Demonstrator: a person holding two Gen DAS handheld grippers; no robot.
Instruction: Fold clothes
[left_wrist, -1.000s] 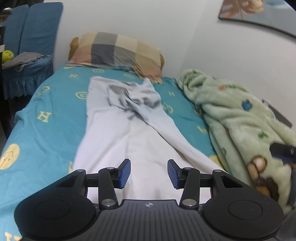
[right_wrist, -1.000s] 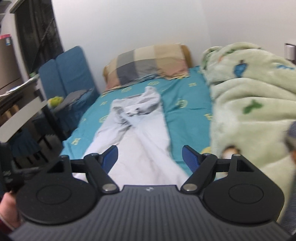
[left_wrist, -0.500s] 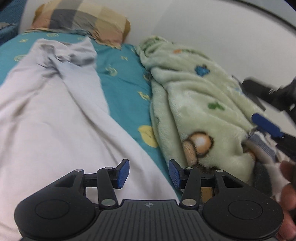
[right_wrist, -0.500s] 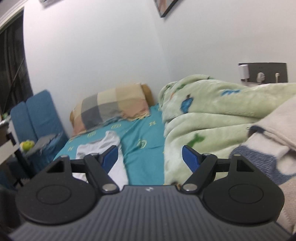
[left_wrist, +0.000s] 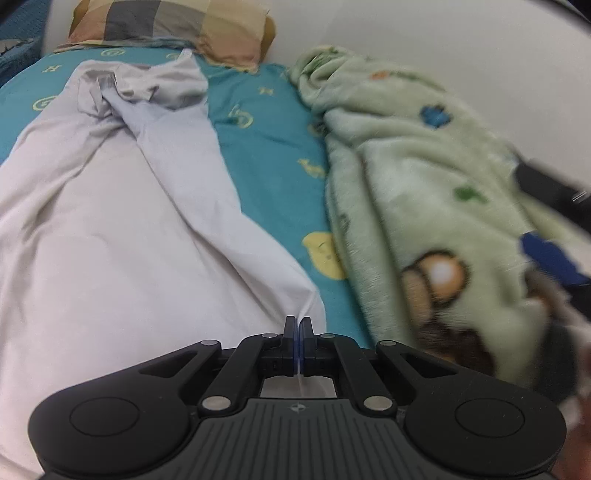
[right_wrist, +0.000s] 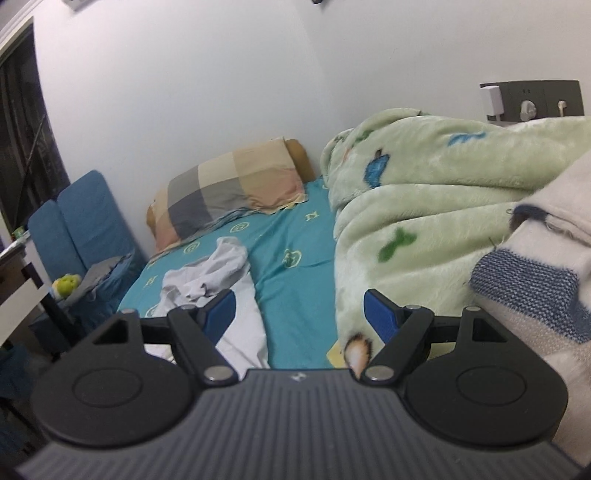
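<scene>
A second ago the left gripper (left_wrist: 299, 328) stood with its blue pads apart over the middle of the white garment (left_wrist: 122, 229); half a second ago it had swung toward the garment's right-hand edge, pads apart as before. Now the pads are pressed together with a thin ridge of the white cloth pinched between them, right at the near corner of that edge, beside the teal sheet (left_wrist: 269, 122). The right gripper (right_wrist: 299, 314) has kept the same wide gap all through, but its view has turned from the garment toward the green blanket (right_wrist: 436, 206) and the wall.

The left gripper tips down at the bed, its closed tips low on the cloth. The right gripper points nearly level along the bed, its blue pads wide apart with nothing between them — one over the garment's edge, the other against the blanket's near fold. In the left view the right gripper shows only as a blurred dark shape with a blue pad at the far right, over the blanket.

The white garment lies lengthwise on the teal sheet, flat near the grippers and bunched into folds at its far end, just short of the checked pillow (right_wrist: 236, 184). The green blanket is heaped along the wall side — beside the garment, with a strip of sheet between.
</scene>
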